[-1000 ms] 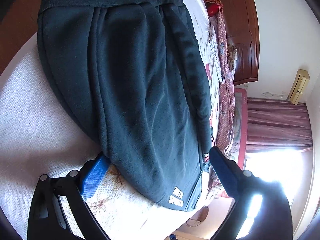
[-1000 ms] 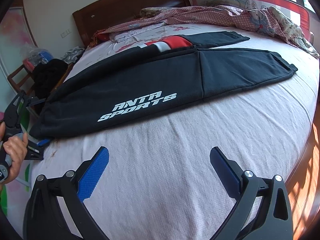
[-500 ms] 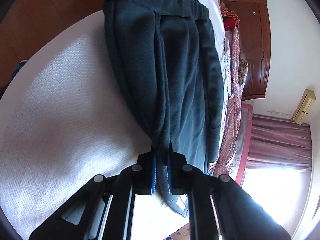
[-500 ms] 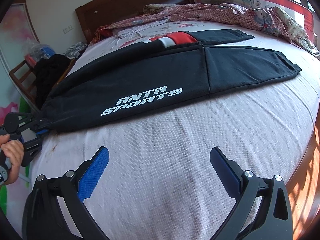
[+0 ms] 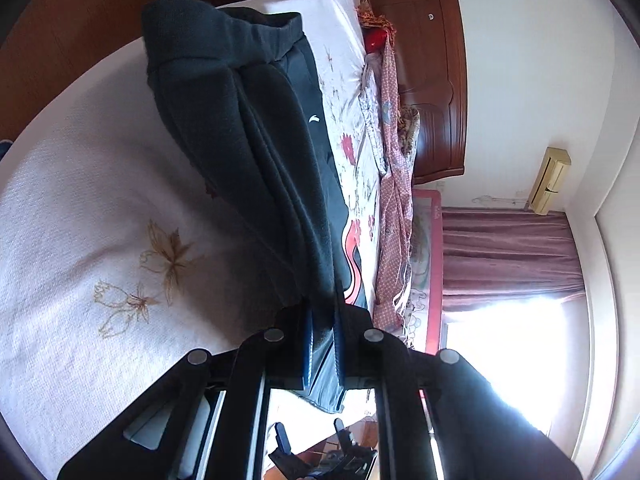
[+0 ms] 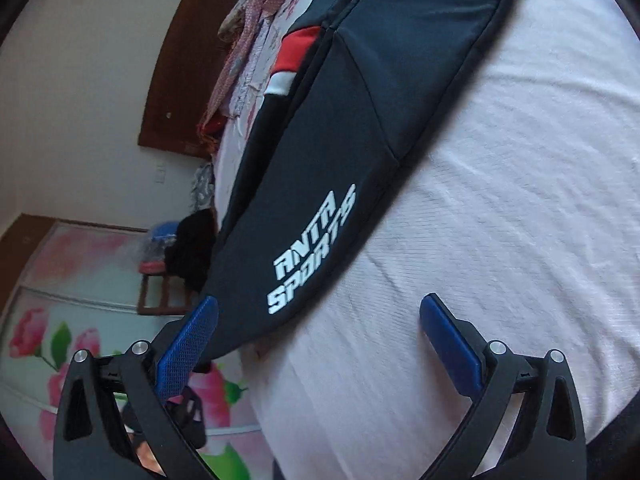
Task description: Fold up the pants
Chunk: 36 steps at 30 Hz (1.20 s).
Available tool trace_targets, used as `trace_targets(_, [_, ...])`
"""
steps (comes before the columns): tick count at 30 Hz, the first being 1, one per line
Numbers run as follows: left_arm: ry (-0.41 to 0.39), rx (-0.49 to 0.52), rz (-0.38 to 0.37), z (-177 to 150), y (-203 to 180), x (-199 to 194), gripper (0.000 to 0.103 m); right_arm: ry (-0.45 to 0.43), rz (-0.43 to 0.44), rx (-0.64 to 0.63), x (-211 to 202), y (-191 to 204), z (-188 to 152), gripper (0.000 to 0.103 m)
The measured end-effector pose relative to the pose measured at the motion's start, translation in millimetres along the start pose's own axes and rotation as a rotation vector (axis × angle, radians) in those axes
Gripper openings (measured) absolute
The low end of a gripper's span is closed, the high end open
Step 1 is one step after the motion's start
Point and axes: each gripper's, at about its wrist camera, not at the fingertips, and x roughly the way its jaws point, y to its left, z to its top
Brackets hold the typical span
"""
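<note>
Dark sports pants (image 5: 256, 152) lie lengthwise on the bed; white "ANTA SPORTS" lettering shows in the right wrist view (image 6: 320, 216). My left gripper (image 5: 323, 340) is shut on a bunched edge of the pants and lifts the fabric off the bedsheet (image 5: 88, 208). My right gripper (image 6: 316, 344) is open, with its blue pads either side of the pants' lower edge near the lettering, just above the sheet (image 6: 500, 200). Whether it touches the cloth I cannot tell.
A wooden headboard (image 5: 432, 80) and a patterned pink blanket (image 5: 396, 208) lie along the far side of the bed. A bed rail (image 5: 434, 264), curtain and bright window are beyond. A chair with dark clothes (image 6: 188, 256) and a floral wardrobe (image 6: 60, 312) stand beside the bed.
My left gripper closed on the pants edge and raised it. My right gripper rolled and moved in close to the pants edge by the lettering, staying open.
</note>
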Motion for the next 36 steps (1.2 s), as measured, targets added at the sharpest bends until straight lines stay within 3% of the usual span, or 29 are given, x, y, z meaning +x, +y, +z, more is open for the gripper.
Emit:
trace_targets(4, [0.004, 0.001, -0.025, -2.0, -14.3, -0.7, 0.007, 0.040, 0.068, 0.020, 21.6, 12.0, -3.5, 0.100])
trace_targets(9, [0.003, 0.015, -0.039, -1.3, -25.7, -0.5, 0.007, 0.129, 0.071, 0.069, 60.3, 29.5, -15.2, 0.100])
trace_targets(13, [-0.004, 0.017, -0.043, 1.5, -27.0, 0.5, 0.007, 0.101, 0.055, 0.123, 91.2, 39.0, -17.5, 0.100])
trace_targets(14, [-0.009, 0.017, -0.038, 2.1, -26.3, 0.2, 0.007, 0.078, 0.067, 0.117, 93.0, 44.1, -17.5, 0.095])
trace_targets(15, [-0.012, 0.017, -0.034, -0.9, -24.2, -3.6, 0.007, 0.072, 0.091, 0.095, 98.0, 48.3, -17.3, 0.085])
trace_targets(16, [-0.015, 0.018, -0.030, -1.0, -23.4, -4.0, 0.007, 0.084, 0.088, 0.070, 102.9, 52.0, -17.5, 0.070])
trace_targets(17, [-0.023, 0.024, -0.025, -6.7, -24.3, -7.5, 0.007, 0.090, 0.078, 0.045, 104.5, 55.5, -18.0, 0.026])
trace_targets(18, [-0.033, 0.037, -0.017, -11.1, -21.1, -13.4, 0.007, 0.086, 0.079, 0.006, 101.8, 60.3, -19.2, 0.006])
trace_targets(25, [-0.090, 0.097, 0.008, -47.2, -15.8, -49.8, 0.007, 0.082, 0.083, -0.257, 40.6, 95.8, -39.5, 0.006])
trace_targets(30, [-0.087, 0.171, 0.070, -89.7, -20.3, -90.8, 0.008, 0.149, 0.092, -0.319, 6.6, 87.0, -57.4, 0.006])
trace_targets(33, [-0.088, 0.215, 0.173, -116.4, -12.3, -110.8, 0.008, 0.202, 0.050, -0.352, 5.3, 67.7, -72.1, 0.006])
trace_targets(34, [-0.086, 0.232, 0.260, -122.2, -5.7, -113.4, 0.010, 0.238, 0.007, -0.365, 13.4, 56.8, -75.1, 0.006])
trace_targets(35, [-0.080, 0.251, 0.346, -126.7, 1.0, -112.9, 0.012, 0.261, -0.060, -0.372, 18.2, 45.6, -77.5, 0.012])
trace_targets(36, [-0.072, 0.263, 0.433, -130.8, 9.7, -111.1, 0.014, 0.287, -0.117, -0.381, 23.0, 36.2, -81.0, 0.033])
